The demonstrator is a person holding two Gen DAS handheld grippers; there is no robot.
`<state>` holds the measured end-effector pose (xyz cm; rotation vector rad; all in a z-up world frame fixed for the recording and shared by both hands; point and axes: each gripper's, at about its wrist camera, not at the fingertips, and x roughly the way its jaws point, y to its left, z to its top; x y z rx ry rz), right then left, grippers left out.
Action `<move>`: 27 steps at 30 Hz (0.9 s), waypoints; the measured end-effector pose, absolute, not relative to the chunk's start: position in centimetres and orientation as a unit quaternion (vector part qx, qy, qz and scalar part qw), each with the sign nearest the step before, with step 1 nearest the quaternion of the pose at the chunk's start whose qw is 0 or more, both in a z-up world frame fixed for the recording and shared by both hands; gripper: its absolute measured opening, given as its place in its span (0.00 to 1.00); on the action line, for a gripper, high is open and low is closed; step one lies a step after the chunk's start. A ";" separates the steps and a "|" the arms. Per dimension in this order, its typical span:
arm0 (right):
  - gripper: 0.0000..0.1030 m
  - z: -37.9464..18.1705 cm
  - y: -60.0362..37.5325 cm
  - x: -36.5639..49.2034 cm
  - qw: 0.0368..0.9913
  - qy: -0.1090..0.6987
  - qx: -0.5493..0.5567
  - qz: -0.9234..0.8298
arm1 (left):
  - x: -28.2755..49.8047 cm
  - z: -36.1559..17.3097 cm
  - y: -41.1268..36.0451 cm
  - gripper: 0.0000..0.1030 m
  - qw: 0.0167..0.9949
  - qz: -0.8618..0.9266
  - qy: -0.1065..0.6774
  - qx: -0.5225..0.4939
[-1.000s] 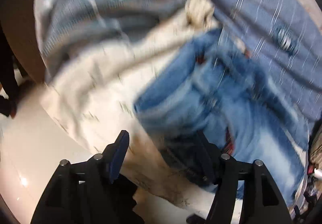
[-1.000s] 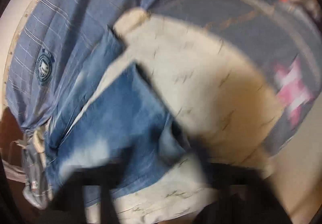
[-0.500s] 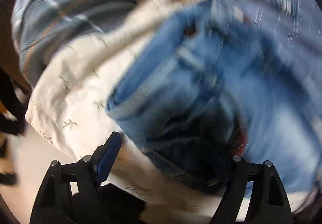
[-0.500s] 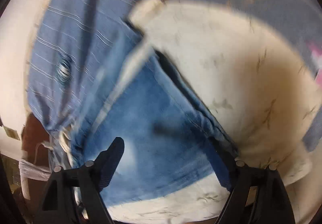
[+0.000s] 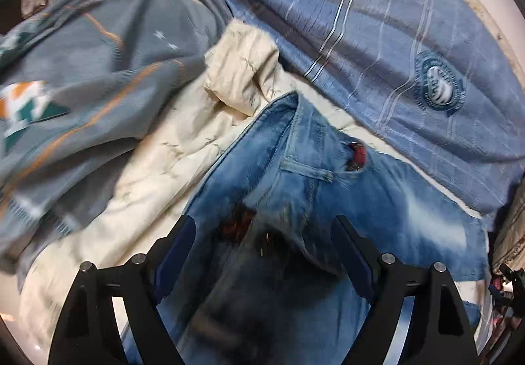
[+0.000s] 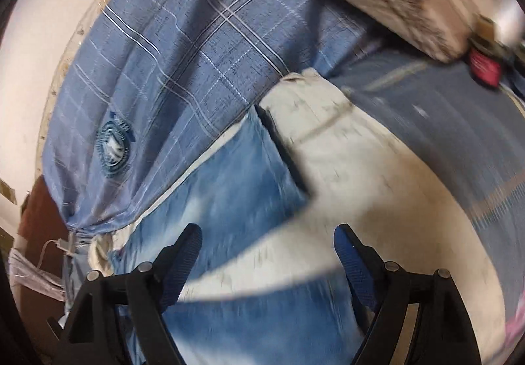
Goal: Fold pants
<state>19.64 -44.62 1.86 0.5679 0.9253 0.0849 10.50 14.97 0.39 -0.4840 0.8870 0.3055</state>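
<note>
Your left gripper [image 5: 262,243] hangs over the jeans [image 5: 328,201], jaws spread wide and nothing pinched; the denim only lies beneath, waistband and pocket toward 12 o'clock. Your right gripper [image 6: 267,250] is likewise released, jaws wide above the jeans' other end. The jeans rest on a cream cloth [image 5: 157,174], which keeps them off the blue sheet [image 6: 183,63] at 11 o'clock. Both tongs tilt down over opposite ends, probably so you can take matching edges for the next fold.
</note>
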 end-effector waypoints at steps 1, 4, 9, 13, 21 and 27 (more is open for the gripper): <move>0.83 1.2 -44.5 20.6 0.854 0.448 0.263 0.035 | 10.6 -0.1 15.0 0.82 0.859 0.143 0.431 -0.235; 0.50 -1.3 -43.2 23.3 0.839 0.485 0.244 0.038 | 11.5 -2.1 15.0 0.82 0.844 0.149 0.457 -0.238; 0.19 1.8 -41.3 20.4 0.874 0.457 0.167 0.010 | 11.5 -2.7 14.8 0.82 0.851 0.148 0.454 -0.220; 0.26 -2.3 -42.2 20.0 0.838 0.518 0.168 -0.020 | 11.4 -1.9 14.6 0.82 0.855 0.143 0.448 -0.217; 0.81 2.8 -43.6 18.9 0.887 0.420 0.193 0.018 | 15.3 2.0 16.8 0.82 0.870 0.089 0.415 -0.252; 0.81 3.5 -43.3 23.4 0.874 0.425 0.222 0.076 | 22.4 0.4 17.6 0.82 0.845 0.074 0.442 -0.292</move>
